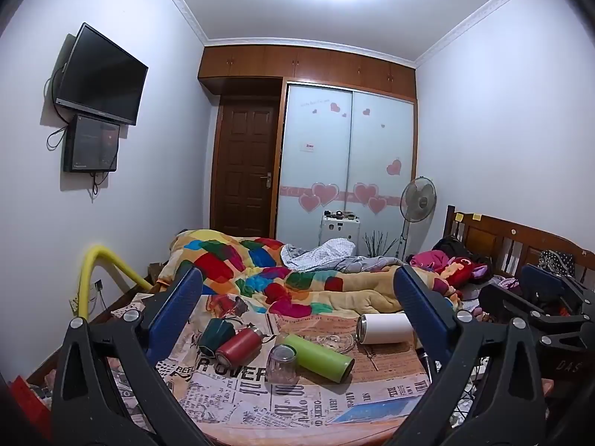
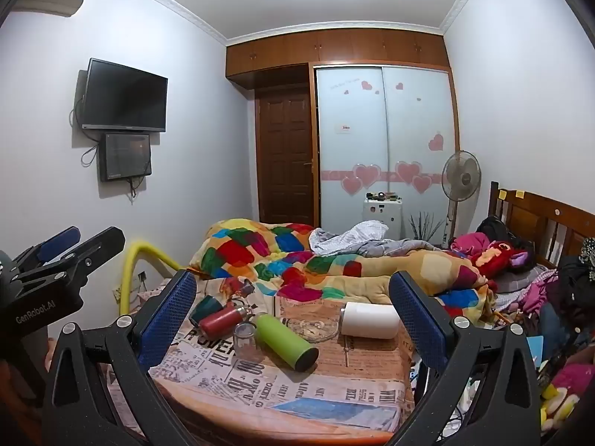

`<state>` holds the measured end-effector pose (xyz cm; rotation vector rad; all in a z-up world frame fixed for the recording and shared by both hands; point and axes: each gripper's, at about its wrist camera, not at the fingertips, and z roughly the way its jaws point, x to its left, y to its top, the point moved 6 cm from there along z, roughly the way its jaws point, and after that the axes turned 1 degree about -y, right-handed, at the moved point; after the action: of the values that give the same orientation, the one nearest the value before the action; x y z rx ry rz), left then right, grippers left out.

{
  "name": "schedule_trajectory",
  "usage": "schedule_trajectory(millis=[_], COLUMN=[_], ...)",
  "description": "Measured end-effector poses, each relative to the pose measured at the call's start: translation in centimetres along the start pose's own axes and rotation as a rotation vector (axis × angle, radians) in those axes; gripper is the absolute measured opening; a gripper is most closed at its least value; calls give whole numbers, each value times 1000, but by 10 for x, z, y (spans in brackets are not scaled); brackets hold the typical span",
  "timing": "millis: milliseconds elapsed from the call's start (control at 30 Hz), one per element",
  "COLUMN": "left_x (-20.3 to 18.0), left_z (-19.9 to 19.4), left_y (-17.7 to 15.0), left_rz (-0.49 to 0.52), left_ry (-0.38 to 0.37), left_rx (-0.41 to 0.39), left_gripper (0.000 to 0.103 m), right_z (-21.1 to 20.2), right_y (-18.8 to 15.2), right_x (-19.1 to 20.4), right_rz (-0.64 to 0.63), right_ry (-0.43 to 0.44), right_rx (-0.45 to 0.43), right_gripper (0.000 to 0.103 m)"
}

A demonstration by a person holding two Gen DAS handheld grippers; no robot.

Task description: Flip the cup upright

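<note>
Bedroom walls and a messy bed are sitting behind the table point(image 1: 390, 375), which is wearing a newspaper-print cloth. I am hovering both claws above its near edge, well apart from everything on it. The left claw point(image 1: 297, 293) is spread wide and holding nothing, and so is the right claw point(image 2: 293, 293).

The glass cup point(image 1: 281, 364) is standing mouth-down, touching the near side of the green bottle point(image 1: 314, 353). I am thinking it is best to come at the cup from the side away from the green bottle, squeeze its middle gently, lift, then turn it slowly.

My right view is showing the clear dish point(image 2: 311, 326) just behind the green bottle much better. My left view is showing the cup's round bottom bigger.
</note>
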<state>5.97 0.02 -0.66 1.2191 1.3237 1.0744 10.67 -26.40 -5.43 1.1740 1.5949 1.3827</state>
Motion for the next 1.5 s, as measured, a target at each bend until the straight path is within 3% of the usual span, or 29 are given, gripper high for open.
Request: schedule_trajectory(millis=[1500], left_x=[1], left_z=[8], left_y=[-7], left_rz=[4], left_ry=[-14], left_rx=[34], left_gripper=[103], right_z=[0], right_y=[0], right_x=[3], right_rz=[-6], right_ry=[3], right_rx=[12], right_gripper=[103])
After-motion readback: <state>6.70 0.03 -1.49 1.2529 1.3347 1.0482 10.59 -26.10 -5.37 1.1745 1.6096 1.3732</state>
